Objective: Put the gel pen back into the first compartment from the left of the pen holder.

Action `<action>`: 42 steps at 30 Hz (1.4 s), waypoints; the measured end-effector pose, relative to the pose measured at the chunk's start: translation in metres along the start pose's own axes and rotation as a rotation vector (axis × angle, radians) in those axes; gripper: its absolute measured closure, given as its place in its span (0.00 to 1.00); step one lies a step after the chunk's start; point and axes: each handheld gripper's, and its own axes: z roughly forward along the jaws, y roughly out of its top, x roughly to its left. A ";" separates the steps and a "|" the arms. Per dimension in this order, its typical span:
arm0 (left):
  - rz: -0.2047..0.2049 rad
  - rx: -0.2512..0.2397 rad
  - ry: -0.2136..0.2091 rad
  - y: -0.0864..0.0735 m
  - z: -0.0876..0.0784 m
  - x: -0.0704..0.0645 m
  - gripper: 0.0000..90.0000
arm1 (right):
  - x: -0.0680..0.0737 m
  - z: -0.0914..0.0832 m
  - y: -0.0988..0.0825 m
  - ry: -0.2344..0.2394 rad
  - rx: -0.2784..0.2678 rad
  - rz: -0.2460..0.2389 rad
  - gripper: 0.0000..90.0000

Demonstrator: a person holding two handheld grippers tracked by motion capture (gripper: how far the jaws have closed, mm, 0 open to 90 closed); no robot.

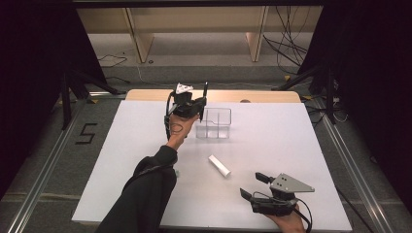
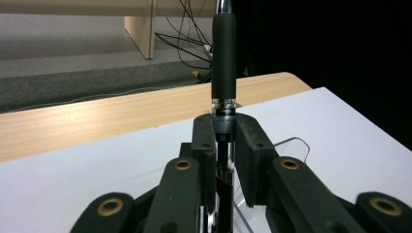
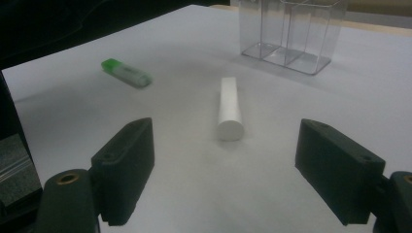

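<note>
- Far left on the bench [image 1: 121, 160], a green-capped stick [image 3: 127, 73] lies flat, well apart from the action and untouched.
- Over to the left tool [image 1: 200, 112]: jaws drawn in tight on a black pen [image 2: 224, 73], pads clamped low on the barrel just under the rubber grip, pen standing upright. It hangs at the left edge of the clear organiser [image 1: 214, 123], raised off the bench.
- Risk here, as I read it: the hold sits low on a long, top-heavy pen, so any tilt of the wrist could swing it and knock its tip against the organiser's wall instead of dropping it into a compartment. The box looks light; a nudge could slide or tip it.
- Middle of the bench: a white cylinder [image 1: 219, 165] lies on its side, between the organiser and the near edge. Round, so a clumsy touch could send it rolling.
- Right side: the right tool [image 1: 260, 185] rests low near the front edge, jaws spread wide and empty, the cylinder straight ahead of them but not yet between them.
</note>
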 end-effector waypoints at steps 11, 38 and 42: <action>-0.001 0.033 -0.014 -0.004 -0.004 0.001 0.86 | 0.000 0.000 0.000 -0.001 0.000 0.000 0.26; 0.084 0.255 -0.137 -0.009 -0.071 0.017 0.28 | 0.002 0.001 0.000 -0.002 0.000 0.001 0.26; 0.090 0.272 -0.138 -0.018 -0.081 0.025 0.27 | 0.002 0.001 0.000 -0.002 0.002 0.001 0.25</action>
